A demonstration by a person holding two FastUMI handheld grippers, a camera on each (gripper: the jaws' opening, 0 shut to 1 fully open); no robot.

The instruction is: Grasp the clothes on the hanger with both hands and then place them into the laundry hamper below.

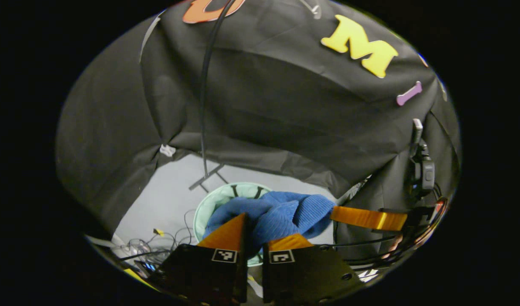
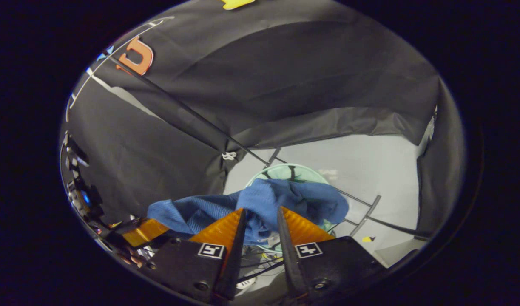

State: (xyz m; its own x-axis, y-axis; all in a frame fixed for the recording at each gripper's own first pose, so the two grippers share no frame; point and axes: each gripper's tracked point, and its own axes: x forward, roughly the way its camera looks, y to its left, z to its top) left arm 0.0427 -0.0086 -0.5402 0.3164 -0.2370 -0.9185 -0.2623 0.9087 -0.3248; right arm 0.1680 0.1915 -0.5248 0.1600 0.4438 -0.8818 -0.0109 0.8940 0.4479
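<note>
A blue knitted garment (image 1: 281,212) hangs bunched in the air just above the round mint-green hamper (image 1: 208,204). My left gripper (image 1: 264,229) is shut on its near fold, with cloth pinched between the orange fingers. In the right gripper view the same garment (image 2: 294,197) stretches from left to right over the hamper (image 2: 304,171), and my right gripper (image 2: 260,210) is shut on its middle. The right gripper's orange finger (image 1: 368,217) reaches the garment's right end in the left gripper view. The left gripper (image 2: 143,231) holds the garment's far left end.
A thin black rack pole (image 1: 204,106) rises behind the hamper from a cross-shaped foot (image 1: 206,176) on the grey floor (image 1: 170,199). The rack's rods (image 2: 179,106) and foot (image 2: 368,210) cross the right gripper view. Loose cables (image 1: 157,244) lie left of the hamper. Black cloth walls surround the space.
</note>
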